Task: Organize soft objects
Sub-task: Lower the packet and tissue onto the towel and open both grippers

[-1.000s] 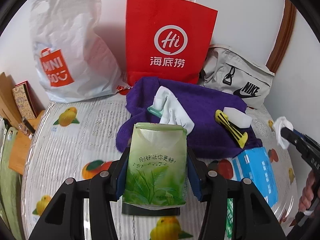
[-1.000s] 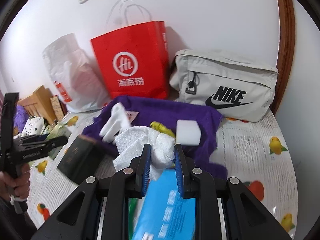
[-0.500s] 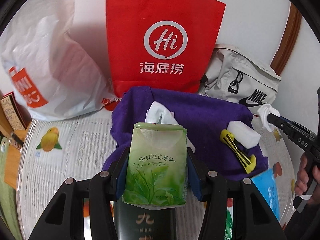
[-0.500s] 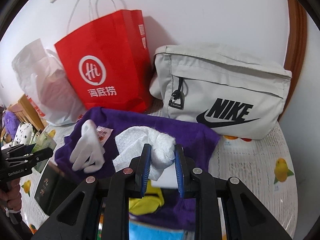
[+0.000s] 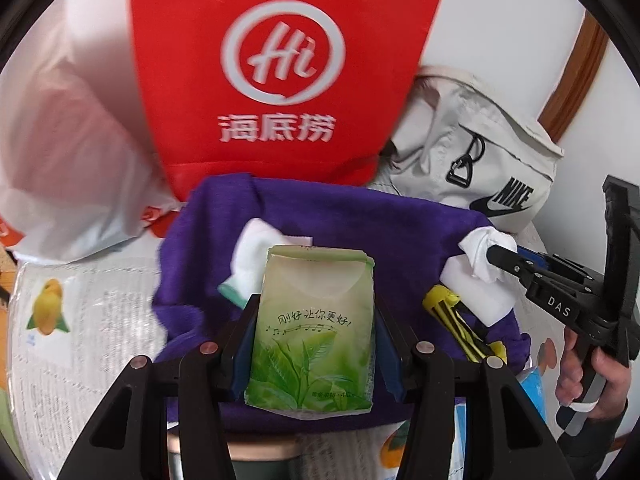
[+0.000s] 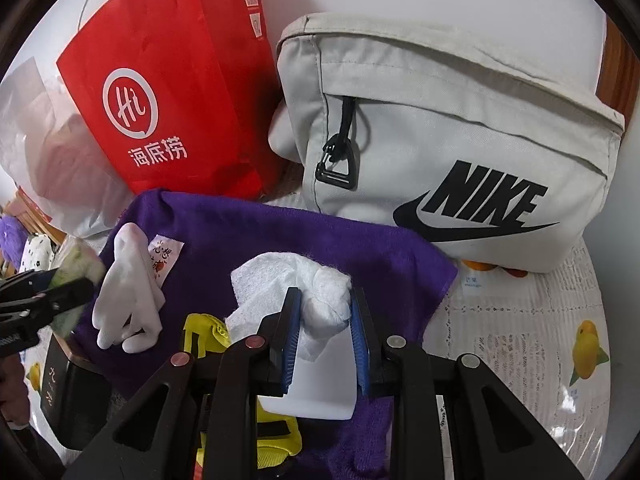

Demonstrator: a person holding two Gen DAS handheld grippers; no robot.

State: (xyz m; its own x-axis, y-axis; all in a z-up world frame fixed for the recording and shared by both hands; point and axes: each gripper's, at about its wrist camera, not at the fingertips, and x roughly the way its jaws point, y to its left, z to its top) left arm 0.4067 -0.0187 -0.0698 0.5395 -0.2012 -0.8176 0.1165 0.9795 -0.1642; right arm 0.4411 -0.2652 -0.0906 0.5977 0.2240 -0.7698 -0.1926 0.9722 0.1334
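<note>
Left tool clamped on green tissue pack; right tool clamped on white wipe, purple towel at 12 o'clock.

My left gripper, black arms with blue pads, points steeply downward, its jaws pressed against both sides of the green tissue pack it carries. My right gripper of the same black build also tilts down, its blue pads pinching a crumpled white tissue wad. From the left wrist camera I see my right hand wrapped round that gripper's handle at the right edge, fingers curled. From the right wrist camera, the left gripper's black arms enter at the left edge.
</note>
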